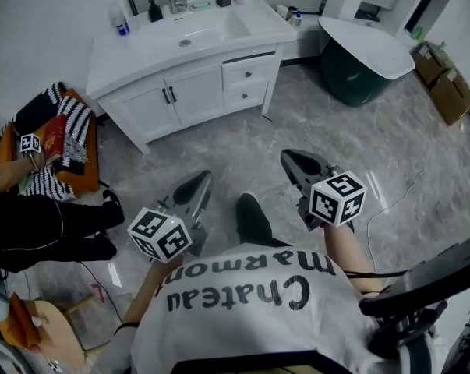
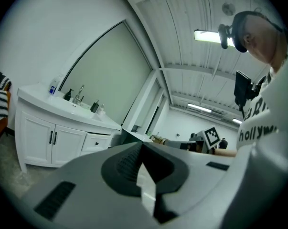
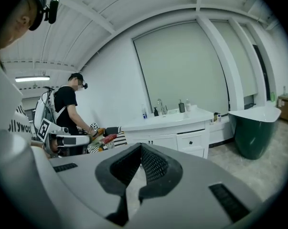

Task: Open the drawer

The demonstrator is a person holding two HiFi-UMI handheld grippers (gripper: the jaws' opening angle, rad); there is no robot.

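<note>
The drawer (image 1: 249,72) sits in the white vanity (image 1: 194,93) at the upper centre of the head view, well above both grippers. The right gripper (image 1: 288,157) looks nearer than the left gripper (image 1: 203,178); both have fingers closed on nothing

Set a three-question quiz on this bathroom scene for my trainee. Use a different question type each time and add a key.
1. True or false: the right tongs are gripping a drawer knob.
2. In the head view, on which side of the vanity's doors do the drawers sit? A) left B) right C) above
3. Fill in: in the head view, the dark green thing right of the vanity is a ____.

Key:
1. False: they are shut, empty and apart from the vanity.
2. B
3. tub
</note>
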